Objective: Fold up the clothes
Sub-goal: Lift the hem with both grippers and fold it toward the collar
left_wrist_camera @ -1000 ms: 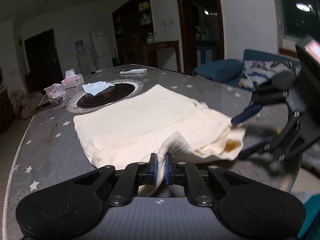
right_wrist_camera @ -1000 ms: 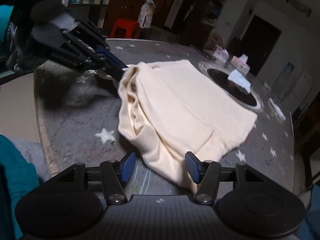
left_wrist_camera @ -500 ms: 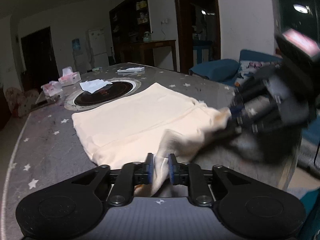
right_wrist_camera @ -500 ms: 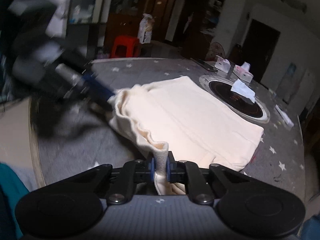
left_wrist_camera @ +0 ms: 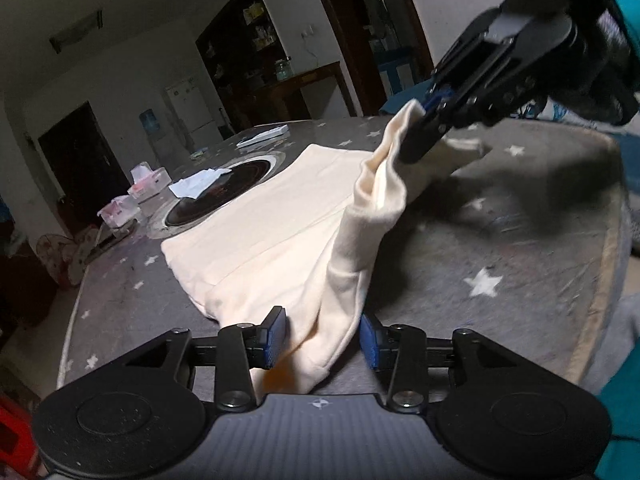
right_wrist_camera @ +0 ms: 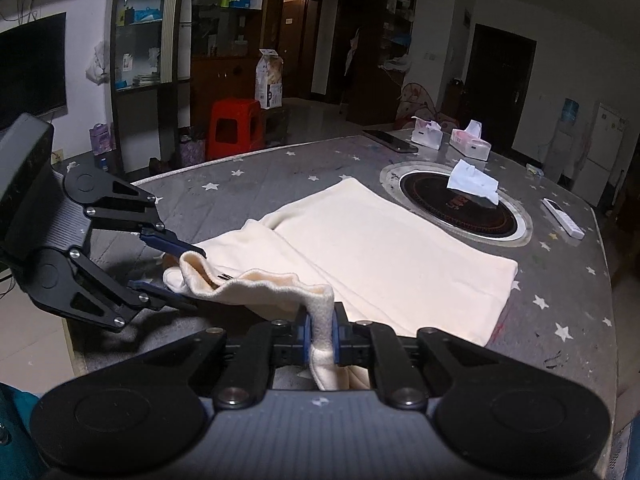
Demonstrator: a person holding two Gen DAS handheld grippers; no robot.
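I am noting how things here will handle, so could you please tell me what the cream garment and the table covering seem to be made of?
Cream garment: seemingly soft knit cotton or fleece, matte; it drapes and shows a fuzzy inner face.
Table covering: probably printed vinyl or cloth, grey with white stars, scuffed.

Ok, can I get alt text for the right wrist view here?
The right gripper is shut on the near edge of a cream garment spread on a grey star-patterned table. At left, the left gripper stands open around another bunched part of that edge, having just been opening.
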